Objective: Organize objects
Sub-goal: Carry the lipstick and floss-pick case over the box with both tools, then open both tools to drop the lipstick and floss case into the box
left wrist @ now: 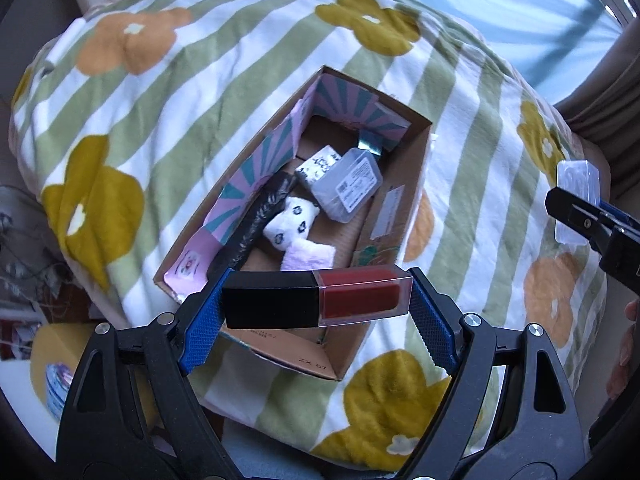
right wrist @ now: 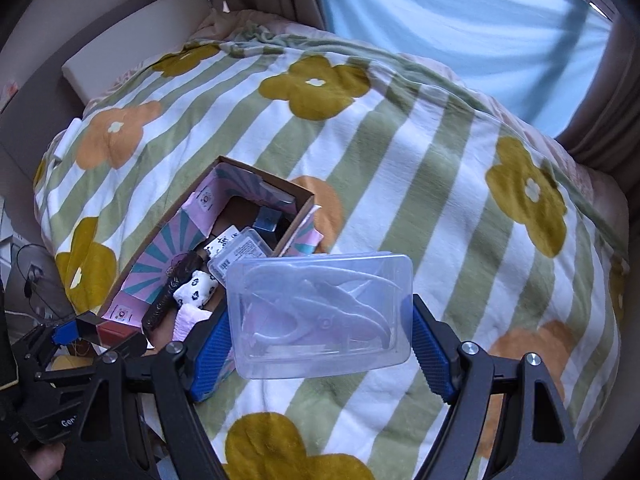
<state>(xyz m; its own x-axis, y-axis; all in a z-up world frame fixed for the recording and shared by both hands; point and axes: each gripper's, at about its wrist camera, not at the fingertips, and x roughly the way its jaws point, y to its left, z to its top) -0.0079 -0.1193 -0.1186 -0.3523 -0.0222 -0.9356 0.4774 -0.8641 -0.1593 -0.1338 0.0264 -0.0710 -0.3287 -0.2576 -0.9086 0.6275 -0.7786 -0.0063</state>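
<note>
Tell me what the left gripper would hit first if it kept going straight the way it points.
Probably the open cardboard box. The left gripper, clamped on a lipstick, points down over its near end, so the lipstick would likely land on the pink cloth inside. Depth is hard to judge here.

An open cardboard box (left wrist: 404, 216) sits on a blanket-covered bed (left wrist: 224, 92). Inside the box lie a small lidded case (left wrist: 352, 184), rolled socks (left wrist: 292, 222) and a long dark bundle (left wrist: 260, 216) against its left wall. A lipstick tube (left wrist: 318, 296) hangs over the box's near end; a clear plastic case (right wrist: 320, 316) hangs to its right.
</note>
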